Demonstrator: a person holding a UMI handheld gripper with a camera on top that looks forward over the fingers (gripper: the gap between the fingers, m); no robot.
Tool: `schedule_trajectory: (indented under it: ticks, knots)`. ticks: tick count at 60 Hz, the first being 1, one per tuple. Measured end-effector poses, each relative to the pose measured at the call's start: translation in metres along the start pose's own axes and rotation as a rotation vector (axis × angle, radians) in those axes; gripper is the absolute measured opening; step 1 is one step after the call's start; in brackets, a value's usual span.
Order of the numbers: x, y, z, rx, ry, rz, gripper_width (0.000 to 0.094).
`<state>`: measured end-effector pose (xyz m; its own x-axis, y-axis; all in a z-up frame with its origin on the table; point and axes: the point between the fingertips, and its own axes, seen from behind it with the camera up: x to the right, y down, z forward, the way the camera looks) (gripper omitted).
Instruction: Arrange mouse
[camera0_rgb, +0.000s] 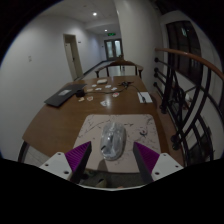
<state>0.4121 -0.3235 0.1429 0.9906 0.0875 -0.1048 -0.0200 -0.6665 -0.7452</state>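
Observation:
A silver-grey mouse (110, 140) lies on a pale grey mat (135, 133) at the near end of a long wooden table (60, 122). My gripper (113, 157) is open, with its purple pads (78, 157) on either side of the mouse. The mouse stands between the fingers with a gap at each side and rests on the mat. A thin cable (141, 127) curls on the mat to the right of the mouse.
A dark laptop (62, 97) lies at the table's left side. Papers and small items (108, 95) lie further along the table, and chairs (120, 68) stand at the far end. A stair railing (190, 62) runs along the right.

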Motion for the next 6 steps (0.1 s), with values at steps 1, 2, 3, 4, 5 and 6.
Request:
schedule_trajectory:
  ticks: [1,2,3,4,5,6]
  knots:
    - [0.003,0.002,-0.008,0.003,-0.006,0.002,0.0858]
    - [0.007,0.005,-0.017,0.004,-0.009,0.002,0.0854]
    - [0.011,0.008,-0.025,0.005,-0.011,0.001,0.0856]
    - [0.014,0.006,-0.031,0.003,-0.013,0.0,0.0859]
    - [0.018,0.01,-0.037,0.004,-0.014,-0.004,0.0859]
    - [0.023,0.014,-0.044,0.005,-0.015,-0.009,0.0855]
